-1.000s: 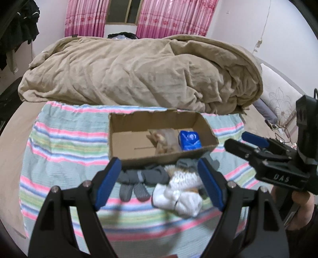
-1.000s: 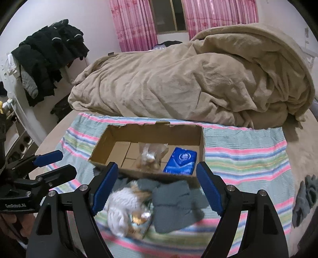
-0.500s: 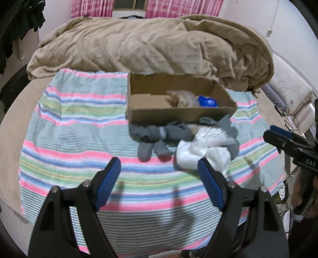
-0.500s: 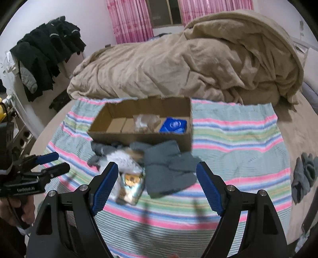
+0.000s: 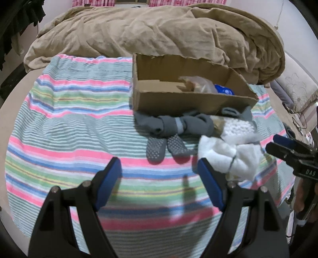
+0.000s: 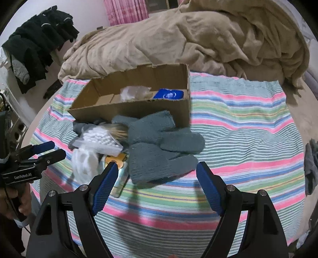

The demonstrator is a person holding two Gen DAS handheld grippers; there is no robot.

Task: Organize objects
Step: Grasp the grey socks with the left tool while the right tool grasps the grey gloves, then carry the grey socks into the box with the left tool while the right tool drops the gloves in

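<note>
Pink curtains [image 6: 127, 9] hang at the far wall, behind a bed heaped with a tan blanket [image 5: 159, 29]. Nearer us a striped cloth [image 5: 69, 123] covers the bed, and on it sits an open cardboard box [image 5: 178, 99] holding a clear bag [image 6: 135, 92] and a blue packet [image 6: 169, 94].

Just in front of the box's near wall lies the loose pile: dark grey socks [image 5: 171, 127] with dotted soles on the left, a white bundle [image 5: 228, 156] and a bag of cotton balls [image 6: 101, 139] in the middle, and a grey-blue knitted piece [image 6: 159, 146] on the right, touching the box.

We hold our left gripper [image 5: 159, 178] above the cloth short of the socks, jaws wide and empty. Our right gripper [image 6: 155, 180] hovers near the knitted piece, jaws wide too, gripping nothing. Dark clothes [image 6: 39, 39] hang far left.
</note>
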